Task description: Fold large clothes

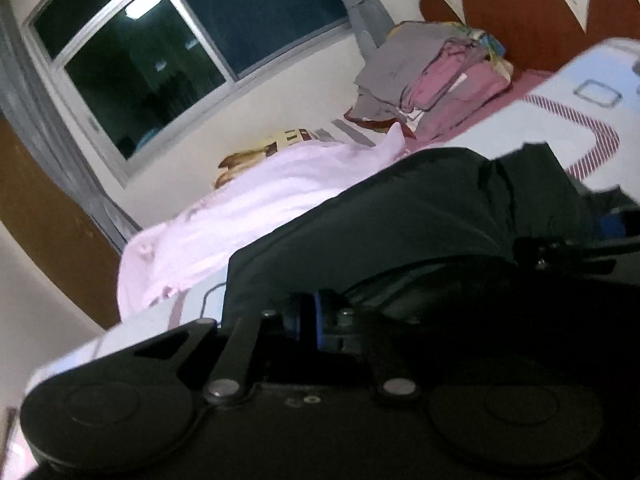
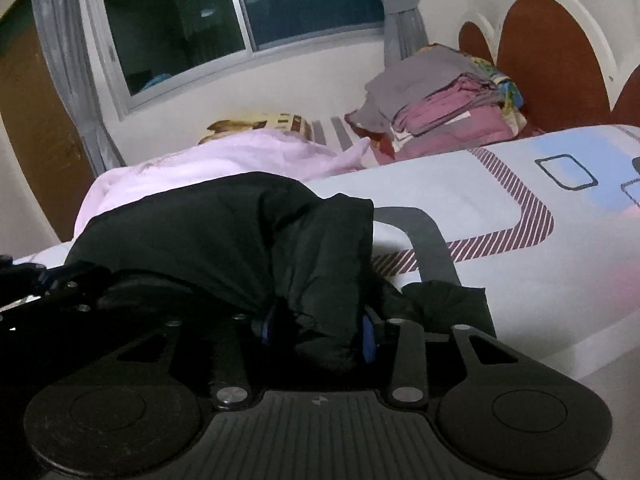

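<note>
A large black garment (image 1: pixel 400 216) lies bunched on the bed near its front edge; it also shows in the right wrist view (image 2: pixel 224 236). My left gripper (image 1: pixel 316 320) sits low against its near edge, blue pads close together with black cloth at them. My right gripper (image 2: pixel 316 328) has its blue pads (image 2: pixel 370 338) clamped on a fold of the black garment. The left gripper's body shows at the left edge of the right wrist view (image 2: pixel 48 280); the right gripper shows at the right edge of the left wrist view (image 1: pixel 600 232).
A pale pink blanket (image 2: pixel 224 160) lies behind the black garment. A stack of folded grey and pink clothes (image 2: pixel 440 100) sits by the brown headboard (image 2: pixel 552 64). The bed sheet (image 2: pixel 500 208) is white with stripes. A window (image 2: pixel 240 8) and curtains are behind.
</note>
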A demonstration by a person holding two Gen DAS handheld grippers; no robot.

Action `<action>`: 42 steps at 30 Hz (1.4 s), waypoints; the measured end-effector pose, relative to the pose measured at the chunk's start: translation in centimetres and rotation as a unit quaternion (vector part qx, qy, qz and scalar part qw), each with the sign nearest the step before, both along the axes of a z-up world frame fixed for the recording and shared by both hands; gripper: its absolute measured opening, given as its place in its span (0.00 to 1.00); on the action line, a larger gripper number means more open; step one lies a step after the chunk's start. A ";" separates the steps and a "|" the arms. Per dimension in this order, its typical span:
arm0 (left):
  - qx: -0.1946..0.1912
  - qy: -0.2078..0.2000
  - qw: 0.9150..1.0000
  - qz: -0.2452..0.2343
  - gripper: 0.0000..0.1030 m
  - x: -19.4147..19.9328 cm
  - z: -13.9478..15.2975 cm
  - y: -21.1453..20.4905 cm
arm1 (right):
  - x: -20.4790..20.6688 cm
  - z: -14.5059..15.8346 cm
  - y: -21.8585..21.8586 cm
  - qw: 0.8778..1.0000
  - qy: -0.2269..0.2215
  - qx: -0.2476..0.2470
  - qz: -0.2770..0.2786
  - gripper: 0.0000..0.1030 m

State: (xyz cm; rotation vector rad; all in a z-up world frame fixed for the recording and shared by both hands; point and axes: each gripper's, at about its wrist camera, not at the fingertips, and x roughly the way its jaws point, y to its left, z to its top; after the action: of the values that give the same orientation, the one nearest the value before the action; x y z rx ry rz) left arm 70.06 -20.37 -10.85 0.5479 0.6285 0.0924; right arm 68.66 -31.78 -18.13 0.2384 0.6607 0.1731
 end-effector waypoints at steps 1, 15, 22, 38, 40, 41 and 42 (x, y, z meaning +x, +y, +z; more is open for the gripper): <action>-0.001 0.005 1.000 -0.004 0.04 0.0 0.2 0.1 | 0.0 0.4 0.2 1.000 0.002 -0.007 0.004 0.38; -0.152 0.085 0.984 -0.048 0.25 -7.3 8.1 5.1 | -6.8 8.6 -1.7 0.993 0.080 -0.010 0.088 0.54; -0.117 0.096 0.987 -0.046 0.25 -9.3 4.9 4.8 | -9.4 2.7 -3.2 0.971 0.190 0.116 0.091 0.47; -0.125 0.045 0.991 -0.002 0.42 -6.8 9.2 7.7 | -7.9 13.4 -0.7 0.996 0.014 -0.017 0.083 0.47; -0.123 0.047 0.991 -0.001 0.42 -4.3 9.6 8.2 | -4.6 14.6 1.3 0.992 0.006 -0.051 0.111 0.29; -0.121 0.053 0.991 0.000 0.42 -3.0 9.6 8.4 | -3.2 14.9 2.1 0.991 0.008 -0.071 0.116 0.27; -0.119 0.057 0.991 0.000 0.41 -1.5 9.5 8.5 | -1.3 14.9 3.0 0.989 0.017 -0.085 0.122 0.24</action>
State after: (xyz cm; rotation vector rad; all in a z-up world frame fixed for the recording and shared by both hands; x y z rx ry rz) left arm 68.52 -11.83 -1.34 0.3238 0.7407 -0.0143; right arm 67.33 -28.79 -3.25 -0.0049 0.7340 0.3458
